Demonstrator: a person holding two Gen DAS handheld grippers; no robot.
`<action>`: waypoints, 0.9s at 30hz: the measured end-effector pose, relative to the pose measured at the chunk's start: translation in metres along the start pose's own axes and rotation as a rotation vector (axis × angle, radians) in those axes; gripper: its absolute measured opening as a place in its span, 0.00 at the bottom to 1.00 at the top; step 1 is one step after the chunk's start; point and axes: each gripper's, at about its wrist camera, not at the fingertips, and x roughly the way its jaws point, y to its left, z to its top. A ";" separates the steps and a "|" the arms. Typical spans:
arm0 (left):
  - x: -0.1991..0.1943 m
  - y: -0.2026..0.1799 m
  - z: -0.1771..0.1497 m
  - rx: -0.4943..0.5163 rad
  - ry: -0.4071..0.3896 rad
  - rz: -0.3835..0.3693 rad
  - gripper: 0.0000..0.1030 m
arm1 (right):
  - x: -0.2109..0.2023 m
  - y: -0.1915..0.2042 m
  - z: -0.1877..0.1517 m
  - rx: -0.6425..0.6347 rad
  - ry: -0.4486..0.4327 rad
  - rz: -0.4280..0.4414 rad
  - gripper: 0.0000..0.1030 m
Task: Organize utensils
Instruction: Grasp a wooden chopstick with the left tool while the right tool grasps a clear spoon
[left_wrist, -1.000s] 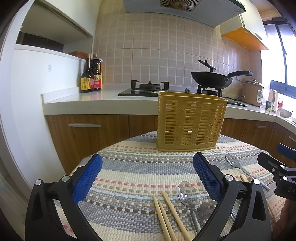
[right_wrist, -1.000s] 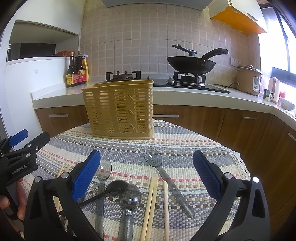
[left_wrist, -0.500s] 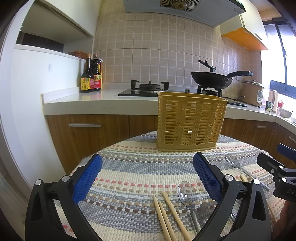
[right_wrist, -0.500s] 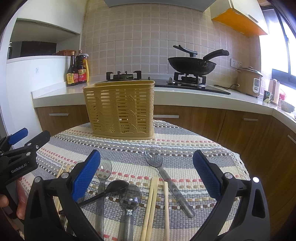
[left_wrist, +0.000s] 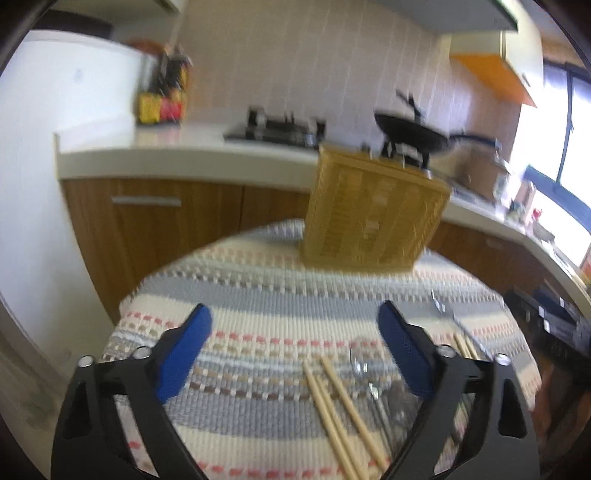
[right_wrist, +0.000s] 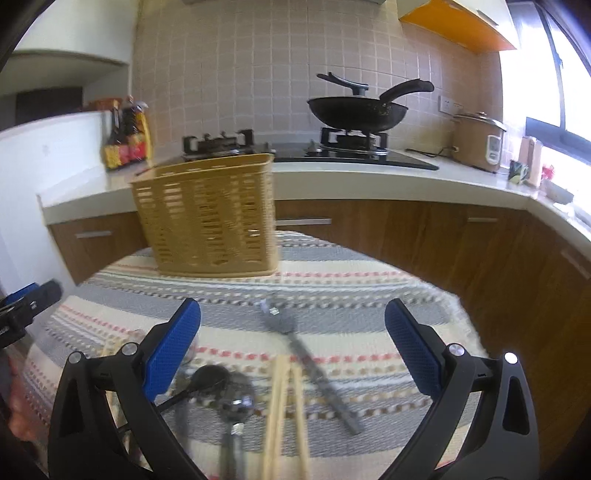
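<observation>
A yellow slatted utensil basket (left_wrist: 373, 214) (right_wrist: 210, 218) stands at the far side of a round table with a striped cloth (left_wrist: 266, 306) (right_wrist: 369, 295). Wooden chopsticks (left_wrist: 340, 402) (right_wrist: 284, 410) and several clear and dark spoons (left_wrist: 373, 384) (right_wrist: 236, 398) lie on the near cloth. A grey-handled spoon (right_wrist: 310, 358) lies diagonally. My left gripper (left_wrist: 295, 350) is open and empty above the cloth, left of the chopsticks. My right gripper (right_wrist: 291, 350) is open and empty above the chopsticks and spoons. Each gripper shows at the edge of the other's view.
A kitchen counter (right_wrist: 369, 173) runs behind the table with a gas hob, a black wok (right_wrist: 358, 110), sauce bottles (right_wrist: 125, 144) and a rice cooker (right_wrist: 476, 140). Wooden cabinets stand below it. The table's edge drops off at left and right.
Both grippers have moved and tilted; the left view is now blurred and rolled, with the basket leaning. The utensils lie where they were. Both grippers stay open.
</observation>
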 end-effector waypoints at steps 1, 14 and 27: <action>0.004 0.002 0.002 0.000 0.055 -0.015 0.76 | 0.003 -0.001 0.005 -0.012 0.023 0.002 0.93; 0.058 -0.009 -0.027 0.063 0.524 -0.071 0.37 | 0.069 -0.022 0.039 -0.106 0.341 0.097 0.79; 0.069 -0.038 -0.034 0.147 0.589 0.055 0.30 | 0.102 -0.020 0.027 -0.089 0.479 0.152 0.75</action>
